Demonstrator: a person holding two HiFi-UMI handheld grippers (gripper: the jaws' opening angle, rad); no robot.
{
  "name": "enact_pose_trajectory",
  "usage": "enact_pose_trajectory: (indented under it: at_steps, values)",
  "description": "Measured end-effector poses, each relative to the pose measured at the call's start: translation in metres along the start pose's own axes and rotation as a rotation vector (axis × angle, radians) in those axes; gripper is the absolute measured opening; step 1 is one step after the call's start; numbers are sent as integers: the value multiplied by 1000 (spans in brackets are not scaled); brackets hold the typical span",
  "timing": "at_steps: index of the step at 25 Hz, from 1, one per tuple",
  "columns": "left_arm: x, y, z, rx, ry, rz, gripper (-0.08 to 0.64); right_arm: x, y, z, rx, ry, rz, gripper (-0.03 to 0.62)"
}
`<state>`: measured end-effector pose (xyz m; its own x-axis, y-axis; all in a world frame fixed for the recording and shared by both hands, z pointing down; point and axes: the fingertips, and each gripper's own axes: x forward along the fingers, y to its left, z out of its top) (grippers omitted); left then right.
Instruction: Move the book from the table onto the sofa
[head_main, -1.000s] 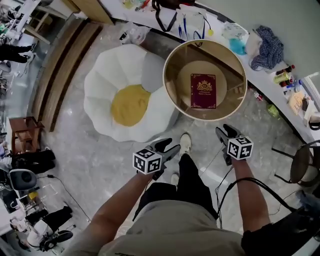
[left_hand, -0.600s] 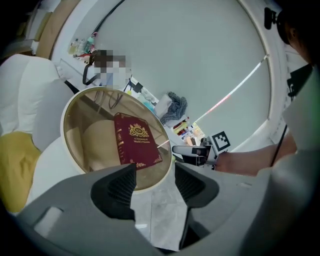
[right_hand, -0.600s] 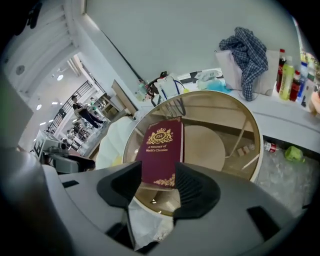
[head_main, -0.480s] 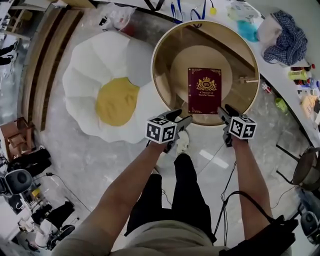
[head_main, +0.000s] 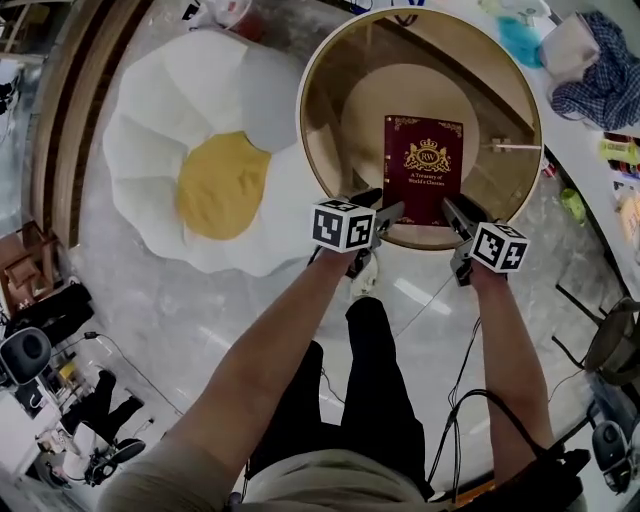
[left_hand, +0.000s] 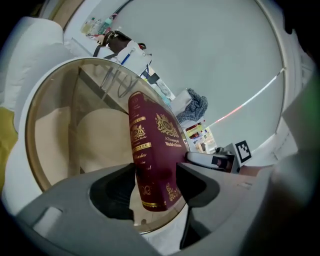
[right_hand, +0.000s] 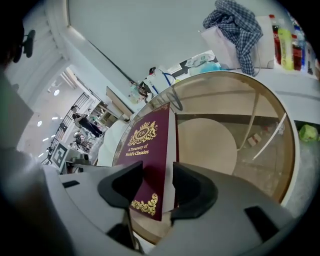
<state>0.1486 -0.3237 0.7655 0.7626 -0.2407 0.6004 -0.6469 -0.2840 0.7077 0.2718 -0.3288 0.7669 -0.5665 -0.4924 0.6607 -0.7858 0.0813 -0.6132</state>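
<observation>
Round glass table, maroon book atop

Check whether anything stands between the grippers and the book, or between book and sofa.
Nothing visible does. The fingers of the left gripper have just been opening, a near corner of the book showing between them; the right gripper is at its other near corner. The sofa lies beside the table, nothing visible between.

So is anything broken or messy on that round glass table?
Nothing stands out. The dark red hardcover book lies closed and flat on the round glass table, near its front rim. No spill or damage shows on the glass.
</observation>
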Motion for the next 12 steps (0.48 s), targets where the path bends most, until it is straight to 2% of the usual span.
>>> enact_pose_trajectory:
  at_steps: [2,7,12]
  values:
    - [7,1,-3,-14,14,-8,242,1,2,0,13,-7,15,173]
    - [5,1,0,-28,3,-3,241,-2,5,0,-21,-14,-3,157]
    - [-36,1,-1,-60,-60,-4,241,-3,48,2,-75,-27,16,152]
